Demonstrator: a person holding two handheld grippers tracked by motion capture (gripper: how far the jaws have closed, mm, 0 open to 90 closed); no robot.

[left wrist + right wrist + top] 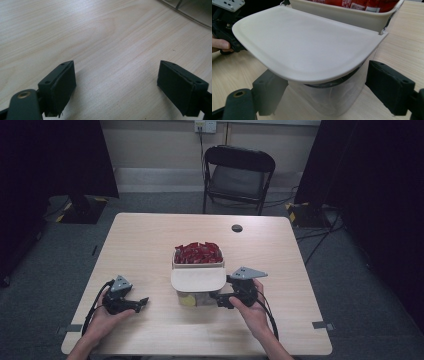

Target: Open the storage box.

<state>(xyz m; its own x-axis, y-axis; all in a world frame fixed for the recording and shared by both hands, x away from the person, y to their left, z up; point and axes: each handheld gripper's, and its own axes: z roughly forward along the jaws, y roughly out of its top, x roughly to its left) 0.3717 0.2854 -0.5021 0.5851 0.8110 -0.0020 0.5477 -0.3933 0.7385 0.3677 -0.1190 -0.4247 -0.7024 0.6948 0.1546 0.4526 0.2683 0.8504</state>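
Resting near the middle of a pale wooden table, a clear plastic container stood upright with a cream flip lid hinged open and lying flat toward the person. Behind the lid sat a cream tray heaped with red packets; white print showed on the packets in the right gripper view, too small to read.

The right gripper sat just beside the container's right side, pointing left at it. In its own view the two black jaws stood wide on either side of the clear wall, beneath the overhanging lid, and the pads did not appear to press on it. The container's long axis ran from the person toward the far edge of the table, with the lid's rounded edge facing the person.

The left gripper rested on the table well to the left of the container, pointing right. Its jaws were spread wide over bare wood, with nothing between them.

A black folding chair stood beyond the table.
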